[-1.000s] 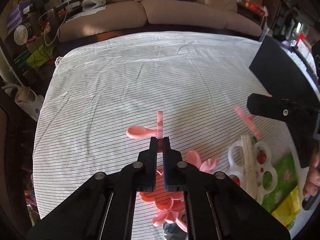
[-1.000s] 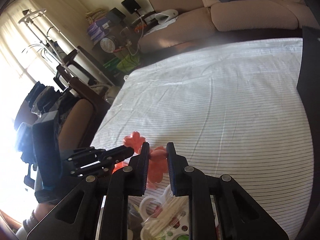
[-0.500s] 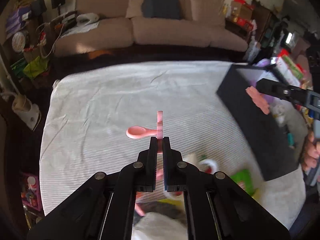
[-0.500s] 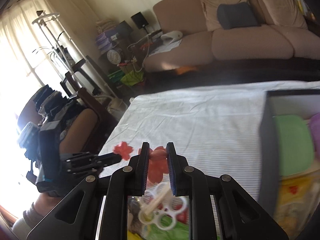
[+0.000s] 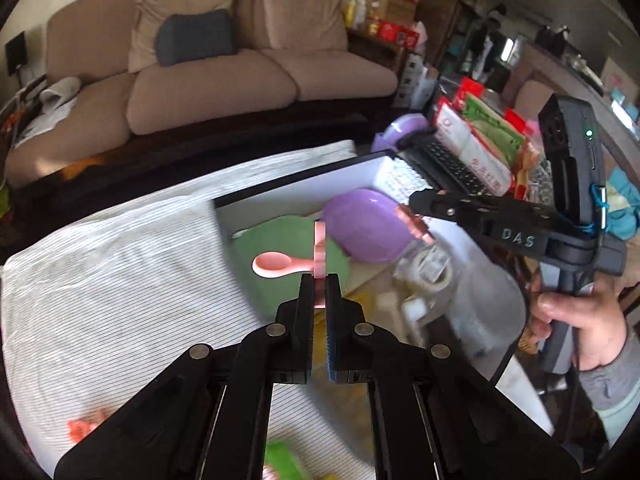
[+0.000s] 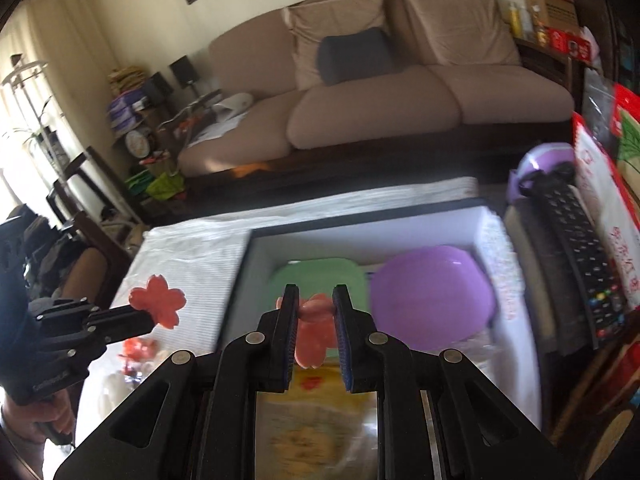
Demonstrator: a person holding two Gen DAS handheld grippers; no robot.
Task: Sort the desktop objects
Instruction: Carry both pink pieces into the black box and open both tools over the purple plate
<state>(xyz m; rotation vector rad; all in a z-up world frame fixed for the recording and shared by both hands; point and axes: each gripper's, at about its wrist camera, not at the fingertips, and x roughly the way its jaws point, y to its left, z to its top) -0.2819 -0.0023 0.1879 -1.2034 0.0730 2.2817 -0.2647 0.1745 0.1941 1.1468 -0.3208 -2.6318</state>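
Observation:
My left gripper (image 5: 319, 280) is shut on a pink flower-handled spoon (image 5: 280, 265), held edge-on over the box's left side; it shows as a pink flower (image 6: 159, 306) in the right wrist view. My right gripper (image 6: 315, 300) is shut on a second pink flower piece (image 6: 315, 330), above the open dark box (image 6: 256, 236); this gripper also shows in the left wrist view (image 5: 416, 216). A green plate (image 5: 276, 240) and a purple bowl (image 6: 430, 300) lie in the box.
The striped white cloth (image 5: 112, 280) covers the table left of the box. More pink pieces (image 6: 138, 350) and a green packet (image 5: 284, 460) lie on it. A remote (image 6: 580, 252) and snack packets (image 5: 480, 148) stand right of the box. A sofa is behind.
Both grippers have swung right from the cloth to the box, each still holding its pink piece. The box interior with plate and bowl has come into view.

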